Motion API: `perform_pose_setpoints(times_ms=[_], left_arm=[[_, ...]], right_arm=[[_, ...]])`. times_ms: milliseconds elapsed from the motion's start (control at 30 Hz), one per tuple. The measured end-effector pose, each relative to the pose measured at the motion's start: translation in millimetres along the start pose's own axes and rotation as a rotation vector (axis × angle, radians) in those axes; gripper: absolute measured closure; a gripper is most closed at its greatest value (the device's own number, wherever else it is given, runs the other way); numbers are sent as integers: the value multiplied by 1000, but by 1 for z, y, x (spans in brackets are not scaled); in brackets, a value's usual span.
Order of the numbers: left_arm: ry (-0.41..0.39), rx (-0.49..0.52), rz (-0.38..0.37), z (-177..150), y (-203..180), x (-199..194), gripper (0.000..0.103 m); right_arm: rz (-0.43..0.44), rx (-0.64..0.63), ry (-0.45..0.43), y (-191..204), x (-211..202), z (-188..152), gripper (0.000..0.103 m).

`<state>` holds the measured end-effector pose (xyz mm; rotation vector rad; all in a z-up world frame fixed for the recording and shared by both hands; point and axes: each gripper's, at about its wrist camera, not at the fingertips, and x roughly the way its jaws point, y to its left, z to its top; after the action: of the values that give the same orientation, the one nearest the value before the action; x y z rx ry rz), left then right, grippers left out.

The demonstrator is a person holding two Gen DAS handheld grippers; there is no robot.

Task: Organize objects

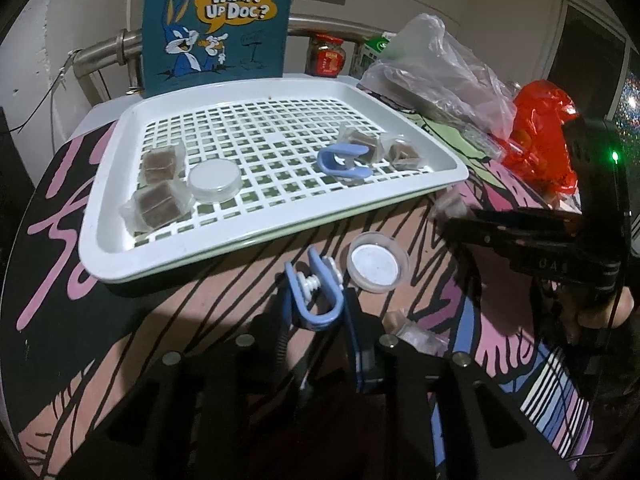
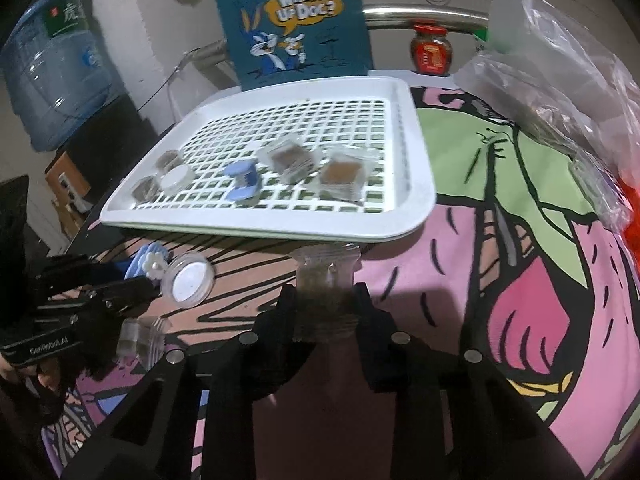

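The white slotted tray (image 1: 104, 240) sits on the cartoon-printed table (image 1: 224, 300) and carries four clear packets of brown stuff: two at its left end (image 1: 160, 163) (image 1: 158, 206) and two at its right (image 1: 360, 145) (image 1: 404, 152). Between those pairs lie one round clear lid (image 1: 215, 180) and one blue clip (image 1: 342, 162). So there are six things on the tray in all.

Off the tray, on the table just in front of it, I count a second blue clip with a white screw (image 1: 316, 296), a second round lid (image 1: 378, 267) just to its right, a packet lying near the left gripper (image 2: 140, 338), and a packet in the right gripper (image 2: 326, 294). That makes two clips, two lids and six packets.

The left gripper (image 1: 316, 312) has its fingers clenched on the second blue clip, which is held close in front of the tray's near rim. The right gripper's fingers grasp a packet (image 2: 325, 292) by its sides, its crimped top edge reaching up to the tray's near rim.

The loose packet by the left gripper is half hidden behind one finger in the left view, and its contents are hard to read. The gripped packet is blurred. Behind the tray stand a teal "What's Up Doc?" rabbit card (image 1: 218, 20) and a red-labelled jar (image 2: 431, 51). Crumpled clear plastic bags (image 1: 440, 64) and a red bag (image 1: 544, 136) hide whatever lies at the right. A water jug (image 2: 52, 64) stands at far left, cut off by the lens edge.
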<state>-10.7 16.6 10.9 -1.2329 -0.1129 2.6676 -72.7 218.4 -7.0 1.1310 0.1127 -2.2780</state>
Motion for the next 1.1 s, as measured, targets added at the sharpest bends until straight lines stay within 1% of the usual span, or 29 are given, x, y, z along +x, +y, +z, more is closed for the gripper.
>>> perform_pose_setpoints(times_ms=[67,167,233,467,667,1000,1100], left_arm=[[-12,-15,-2,-3,2,-5,79],[-41,-27,2,-8,3,-14,79],[-61,-20,17,-10,2,-20,79],[-140,8,61,-17,-4,-38,79],[-200,21,86,-21,-6,-50,79],[-228,23,86,-22,-6,-55,79],[-238,26,89,-23,-7,-56,79]], right_arm=[[19,-11,-5,4,-2,-3,77],[71,-40,-44,12,-13,-8,77],[60,-57,-73,18,-20,-11,77],[66,-109,-190,31,-44,-18,77],[100,-121,-282,34,-63,-25,77],[90,-112,-351,32,-76,-28,77],[91,-115,-355,33,-76,-27,77]])
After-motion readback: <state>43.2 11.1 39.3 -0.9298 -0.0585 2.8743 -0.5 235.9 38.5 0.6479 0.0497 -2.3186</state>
